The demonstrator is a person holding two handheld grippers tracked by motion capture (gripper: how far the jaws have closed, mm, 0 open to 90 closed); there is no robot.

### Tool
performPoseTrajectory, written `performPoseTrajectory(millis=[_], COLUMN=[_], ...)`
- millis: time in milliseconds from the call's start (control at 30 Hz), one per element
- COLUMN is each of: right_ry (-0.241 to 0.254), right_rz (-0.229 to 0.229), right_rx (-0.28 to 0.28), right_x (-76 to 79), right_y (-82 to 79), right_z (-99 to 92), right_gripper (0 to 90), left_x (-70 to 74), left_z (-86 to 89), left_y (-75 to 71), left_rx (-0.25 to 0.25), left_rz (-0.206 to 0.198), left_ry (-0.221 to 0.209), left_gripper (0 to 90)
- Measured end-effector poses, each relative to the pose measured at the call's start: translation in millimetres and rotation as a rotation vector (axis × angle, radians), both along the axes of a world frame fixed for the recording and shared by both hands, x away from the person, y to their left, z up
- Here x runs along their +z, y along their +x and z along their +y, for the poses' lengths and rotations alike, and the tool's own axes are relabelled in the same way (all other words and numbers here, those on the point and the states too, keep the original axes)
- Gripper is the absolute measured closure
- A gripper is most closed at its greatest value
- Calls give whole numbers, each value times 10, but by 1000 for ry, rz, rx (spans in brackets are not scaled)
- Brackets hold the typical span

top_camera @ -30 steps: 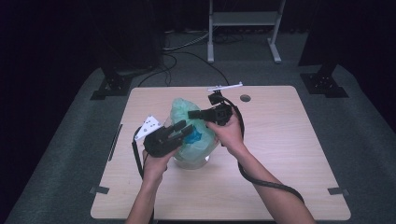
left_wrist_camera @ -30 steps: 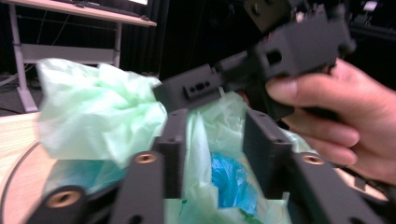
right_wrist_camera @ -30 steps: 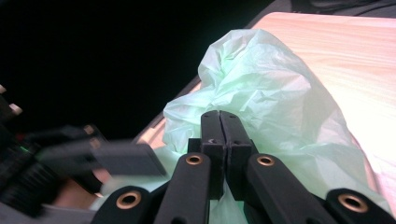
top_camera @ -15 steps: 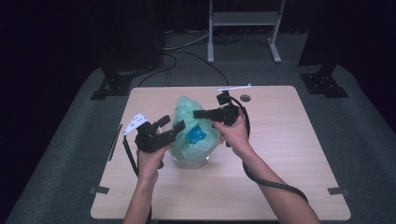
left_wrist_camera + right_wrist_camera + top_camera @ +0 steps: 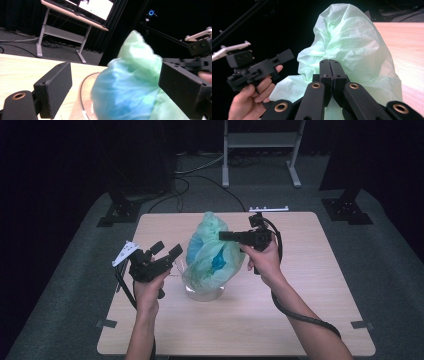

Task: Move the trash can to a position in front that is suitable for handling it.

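A pale green plastic bag (image 5: 212,252) with something blue inside stands bunched up in a clear bowl (image 5: 205,292) at the middle of the table (image 5: 300,320). My left gripper (image 5: 167,248) hovers just left of the bag. Its jaws have just been opening and now stand wide, with the bag (image 5: 130,82) seen between them but untouched. My right gripper (image 5: 222,236) comes in from the right at the bag's upper side. Its jaws (image 5: 329,62) are pressed together against the green film (image 5: 352,45), apparently pinching a fold.
A small white piece (image 5: 269,209) lies at the table's far edge. Behind the table stand a metal desk frame (image 5: 260,145) and black stand feet (image 5: 117,212) (image 5: 347,210) on the grey floor. Bare tabletop lies to the right and front of the bowl.
The left gripper has let go of the bag, opened wide and drawn back to the left. The right gripper has moved right and up, and the bag now stands taller.
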State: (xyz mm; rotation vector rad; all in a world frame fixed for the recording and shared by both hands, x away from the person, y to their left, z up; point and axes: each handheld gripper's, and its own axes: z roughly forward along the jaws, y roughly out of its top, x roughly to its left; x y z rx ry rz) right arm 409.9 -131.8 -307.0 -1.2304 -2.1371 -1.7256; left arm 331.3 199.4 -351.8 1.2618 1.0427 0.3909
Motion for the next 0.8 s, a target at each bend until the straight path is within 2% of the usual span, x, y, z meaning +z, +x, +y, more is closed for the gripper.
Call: performPoseTrajectory(millis=[133, 267, 433, 633, 667, 733, 800], right_ry=[19, 22, 30, 28, 34, 29, 19], right_rz=[-24, -42, -60, -86, -105, -122, -140], right_rx=[-9, -15, -28, -49, -68, -74, -81], right_x=[95, 182, 282, 422, 488, 541, 597], right_y=[-29, -53, -95, -161, -201, -242, -286], right_z=[-67, -118, -216, -378, -464, -513, -560], right_gripper=[900, 900, 900, 900, 900, 900, 900], left_x=[-23, -40, -60, -92, -93, -100, -106], left_z=[99, 142, 105, 75, 71, 56, 53], left_y=[19, 26, 20, 34, 35, 45, 48], left_rx=[31, 39, 47, 44, 43, 47, 50], left_rz=[19, 26, 42, 48, 51, 60, 66], left_ry=[-7, -5, 50, 74, 76, 102, 107], left_gripper=[102, 102, 100, 101, 100, 100, 100])
